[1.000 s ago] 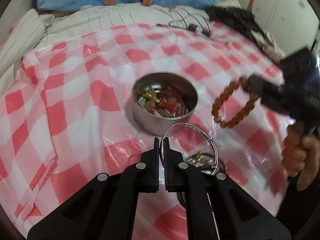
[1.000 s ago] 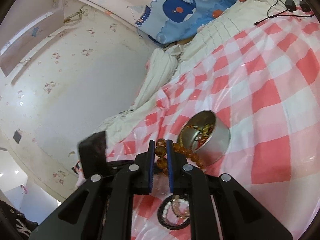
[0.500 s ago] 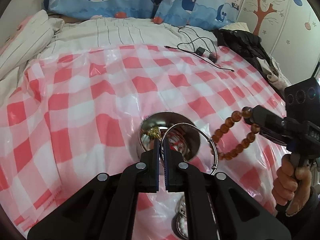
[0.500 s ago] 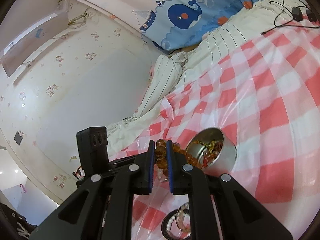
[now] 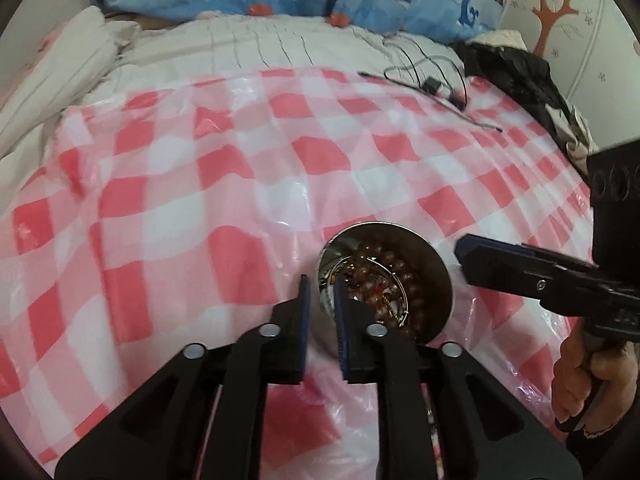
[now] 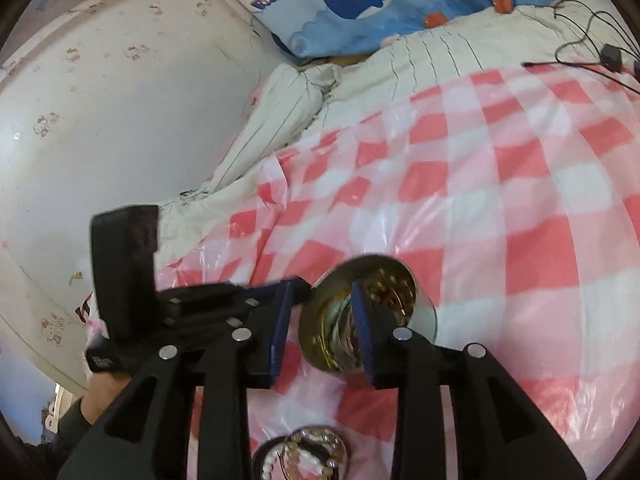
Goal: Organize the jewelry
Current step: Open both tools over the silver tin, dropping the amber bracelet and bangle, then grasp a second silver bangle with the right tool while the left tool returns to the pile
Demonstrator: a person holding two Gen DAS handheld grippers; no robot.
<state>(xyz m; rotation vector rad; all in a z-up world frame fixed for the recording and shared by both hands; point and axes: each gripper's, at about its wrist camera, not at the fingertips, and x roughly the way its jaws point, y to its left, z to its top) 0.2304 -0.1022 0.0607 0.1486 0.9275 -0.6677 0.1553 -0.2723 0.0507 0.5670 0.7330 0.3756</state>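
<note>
1. Both claws have just been opening, and nothing is between their jaws now. The left gripper [image 5: 320, 300] has a small gap. The right gripper [image 6: 318, 308] has a wider gap.
2. In the left wrist view, the round metal tin [image 5: 442, 268] sits in the lower middle of the frame, just past the left claw's tips and a little to the right. The right claw comes in from the right edge, and its tip is just beside the tin's right rim.
3. In the right wrist view, the tin shows through the gap of the right claw, in the lower middle of the frame. The left claw's tip pokes in from the left, near the tin's left rim.
4. Both claws are about as near to the tin as each other. I think the next pick lies the other way: a small pile of jewelry [image 6: 304, 456] sits at the bottom edge of the right wrist view, close under the right claw.
5. Count: one tin, two claws. Inside the tin lie one brown bead bracelet [image 5: 400, 276] and one thin silver bangle [image 5: 404, 300], over other small pieces too mixed up to count.
6. The pile at the bottom edge has a black ring and white beads. I cannot tell how many pieces there are.
7. One red and white checked cloth [image 5: 200, 184] covers the bed.
</note>
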